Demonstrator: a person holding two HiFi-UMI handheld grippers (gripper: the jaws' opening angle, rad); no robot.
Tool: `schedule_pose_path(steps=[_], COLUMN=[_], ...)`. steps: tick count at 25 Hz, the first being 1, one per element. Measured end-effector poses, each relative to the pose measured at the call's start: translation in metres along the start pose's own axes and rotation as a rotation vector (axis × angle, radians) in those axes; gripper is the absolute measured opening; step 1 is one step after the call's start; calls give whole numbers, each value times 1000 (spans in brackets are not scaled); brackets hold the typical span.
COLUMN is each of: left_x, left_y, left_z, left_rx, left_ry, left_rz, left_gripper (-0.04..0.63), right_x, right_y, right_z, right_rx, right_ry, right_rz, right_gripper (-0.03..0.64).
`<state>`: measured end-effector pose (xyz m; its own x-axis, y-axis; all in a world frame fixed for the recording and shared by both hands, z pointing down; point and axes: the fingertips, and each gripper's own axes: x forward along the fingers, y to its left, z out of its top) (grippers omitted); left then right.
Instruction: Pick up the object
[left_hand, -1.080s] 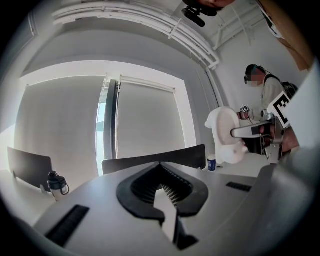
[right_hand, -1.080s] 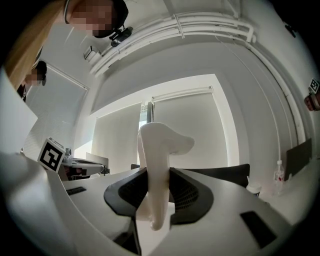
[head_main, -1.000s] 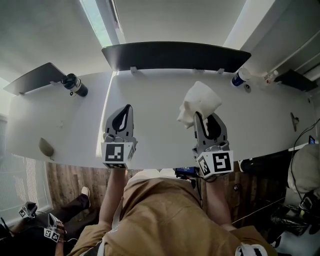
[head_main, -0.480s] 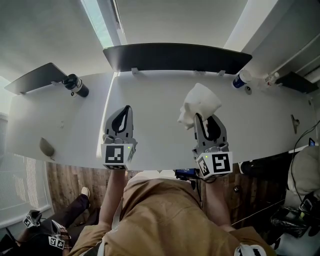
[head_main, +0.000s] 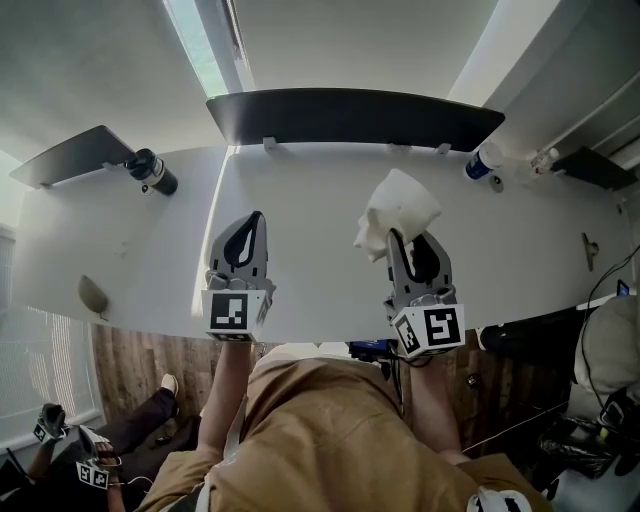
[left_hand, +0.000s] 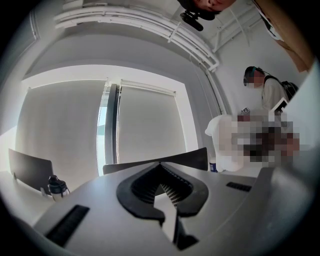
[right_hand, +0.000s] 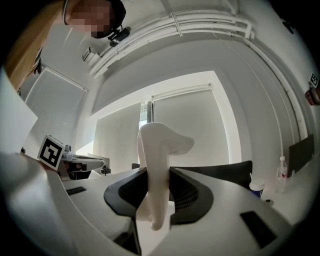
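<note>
Head view, starting at the far left of the smooth white table (head_main: 300, 180): a dark bottle (head_main: 152, 171) lies near a flat black monitor (head_main: 70, 155). Neither belongs to the task.

Next comes the left gripper (head_main: 257, 216), held over the near edge of the table. In the left gripper view its ribbed black jaws meet at the tips (left_hand: 161, 164), pressed together with nothing between them.

To its right, the right gripper (head_main: 415, 245) pinches the object (head_main: 400, 210), a white piece with a matte, smooth, moulded-looking surface. In the right gripper view the object (right_hand: 157, 165) stands upright between the ribbed pads as a narrow stem. Above the jaws it flares into a rounded lobe that overhangs to the right. Its lower end pokes out below the pads and seems to hang free of the table.

I judge it stiff, since the pads leave no dent, and probably light, perhaps hollow plastic or plaster. If it is plaster, it would chip when knocked. The smooth skin could slide against the pads. The narrow stem, where the jaws sit now, looks like the sound place to hold it, because the bulging top offers no flat faces and would tend to tip.

At the far right, a bottle with a blue band (head_main: 480, 158) stands near the table's back edge.
</note>
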<state>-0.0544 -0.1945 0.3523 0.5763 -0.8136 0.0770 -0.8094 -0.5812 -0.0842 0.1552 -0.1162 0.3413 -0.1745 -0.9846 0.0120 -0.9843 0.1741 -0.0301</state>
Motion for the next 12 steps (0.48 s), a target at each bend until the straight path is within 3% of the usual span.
schedule_pose_path(steps=[12], left_x=[2], left_y=[-1], left_z=[-5], left_rx=[0], left_ry=[2], left_rz=[9], left_gripper=[3], right_x=[2], right_y=[-4], right_z=[-2], right_rx=[11], right_ry=[3], right_rz=[10], right_gripper=[132])
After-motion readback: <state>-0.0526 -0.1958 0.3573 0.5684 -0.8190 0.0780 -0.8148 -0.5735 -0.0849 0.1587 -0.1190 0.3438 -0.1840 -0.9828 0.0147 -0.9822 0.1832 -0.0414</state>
